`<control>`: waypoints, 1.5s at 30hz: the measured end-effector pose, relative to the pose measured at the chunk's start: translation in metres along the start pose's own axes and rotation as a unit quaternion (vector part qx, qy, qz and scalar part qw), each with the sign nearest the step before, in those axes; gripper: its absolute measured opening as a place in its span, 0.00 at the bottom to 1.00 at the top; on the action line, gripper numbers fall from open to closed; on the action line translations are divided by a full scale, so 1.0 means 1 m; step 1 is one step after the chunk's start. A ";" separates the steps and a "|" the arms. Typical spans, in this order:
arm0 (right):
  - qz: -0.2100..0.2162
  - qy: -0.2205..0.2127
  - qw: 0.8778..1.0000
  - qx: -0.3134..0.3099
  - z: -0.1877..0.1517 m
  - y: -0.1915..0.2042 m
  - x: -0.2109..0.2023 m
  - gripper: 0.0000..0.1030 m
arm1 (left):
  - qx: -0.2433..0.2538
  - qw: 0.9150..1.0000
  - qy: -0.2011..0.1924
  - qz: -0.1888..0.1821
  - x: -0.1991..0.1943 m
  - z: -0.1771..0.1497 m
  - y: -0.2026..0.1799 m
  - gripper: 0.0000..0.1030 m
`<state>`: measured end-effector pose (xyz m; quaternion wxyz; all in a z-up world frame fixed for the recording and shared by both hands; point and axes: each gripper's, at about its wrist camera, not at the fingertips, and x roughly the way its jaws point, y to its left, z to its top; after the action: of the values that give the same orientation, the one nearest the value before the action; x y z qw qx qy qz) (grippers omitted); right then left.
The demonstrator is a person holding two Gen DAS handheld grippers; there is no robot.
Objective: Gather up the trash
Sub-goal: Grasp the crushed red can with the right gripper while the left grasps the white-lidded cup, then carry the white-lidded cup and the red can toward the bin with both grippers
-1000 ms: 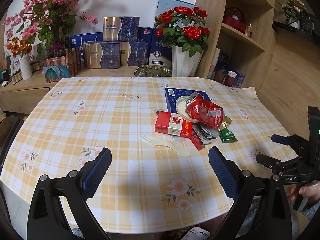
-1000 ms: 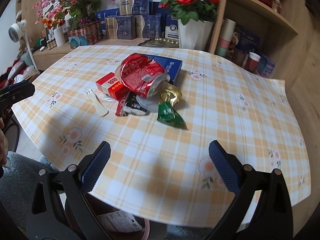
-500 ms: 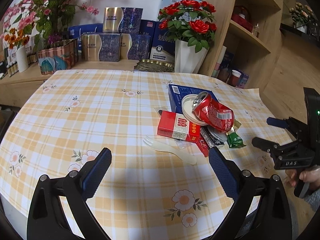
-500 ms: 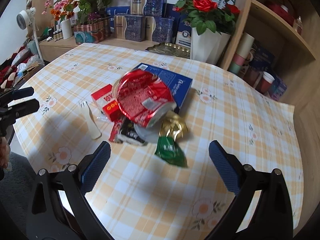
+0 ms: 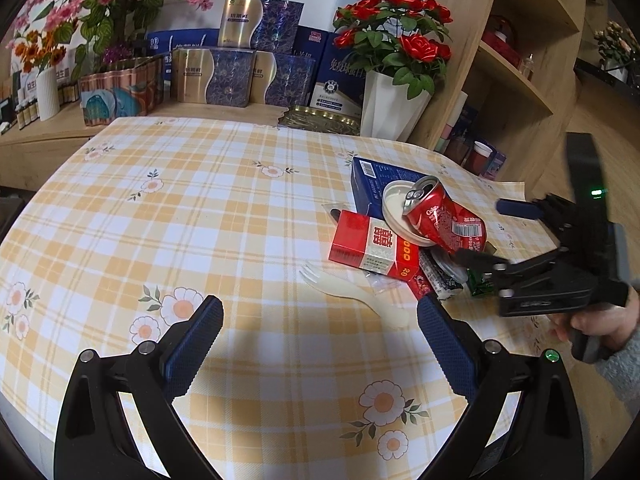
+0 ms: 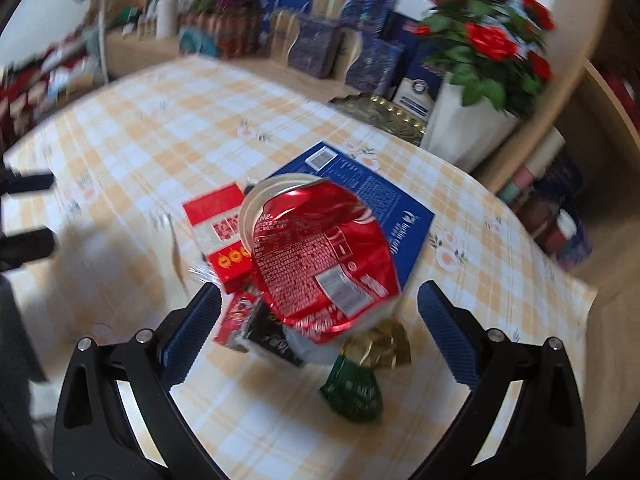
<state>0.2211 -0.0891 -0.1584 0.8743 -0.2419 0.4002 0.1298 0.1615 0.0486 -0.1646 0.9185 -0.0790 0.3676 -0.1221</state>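
Note:
A pile of trash lies on the checked tablecloth: a crushed red can [image 5: 444, 220] [image 6: 320, 256] on a white lid [image 5: 394, 210], a red cigarette box [image 5: 372, 246] [image 6: 220, 232], a blue box [image 5: 370, 188] [image 6: 368, 196], a white plastic fork [image 5: 352, 292], a green and gold wrapper [image 6: 356, 388] and dark packets [image 6: 272, 336]. My left gripper [image 5: 320, 344] is open and empty, just short of the fork. My right gripper [image 6: 320, 332] is open, its jaws on either side of the can's near end. It also shows in the left wrist view [image 5: 500, 236], right of the pile.
A white vase of red roses [image 5: 392, 92] and stacked gift boxes [image 5: 236, 68] stand behind the table. A wooden shelf unit [image 5: 516, 80] rises at the right. The table's edge [image 5: 280, 468] runs close below my left gripper.
Both grippers have moved in toward the trash pile. My right gripper has closed in so that the can sits between its open jaws. Nothing on the table has moved.

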 end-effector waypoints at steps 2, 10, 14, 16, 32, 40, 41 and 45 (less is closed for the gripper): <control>-0.007 0.016 1.000 -0.017 0.007 0.004 0.014 0.94 | -0.001 1.000 0.001 -0.002 0.001 0.000 0.001 0.92; -0.018 0.066 0.996 -0.061 0.017 0.010 0.050 0.85 | -0.008 1.000 0.009 -0.016 0.007 0.001 0.001 0.92; 0.019 0.063 0.997 -0.047 0.016 0.000 0.042 0.66 | -0.014 0.999 0.017 -0.030 0.012 0.002 -0.001 0.92; 0.040 0.053 0.997 -0.034 0.015 -0.005 0.031 0.49 | -0.016 0.999 0.020 -0.034 0.015 0.003 -0.002 0.92; 0.129 -0.057 0.974 0.176 -0.008 -0.080 -0.037 0.10 | -0.094 0.988 0.083 -0.086 0.074 0.039 -0.011 0.64; 0.130 -0.093 0.961 0.227 -0.025 -0.099 -0.050 0.10 | -0.150 0.979 0.110 -0.082 0.109 0.051 0.019 0.37; 0.129 -0.094 0.961 0.227 -0.027 -0.100 -0.051 0.10 | -0.148 0.979 0.111 -0.080 0.113 0.052 0.019 0.34; 0.127 -0.093 0.960 0.230 -0.033 -0.101 -0.054 0.10 | -0.127 0.983 0.116 -0.071 0.126 0.058 0.014 0.13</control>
<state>0.2078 -0.1943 -0.1039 0.9160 0.0319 0.3635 0.1664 0.2923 0.0295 -0.2084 0.8411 -0.2063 0.4776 -0.1477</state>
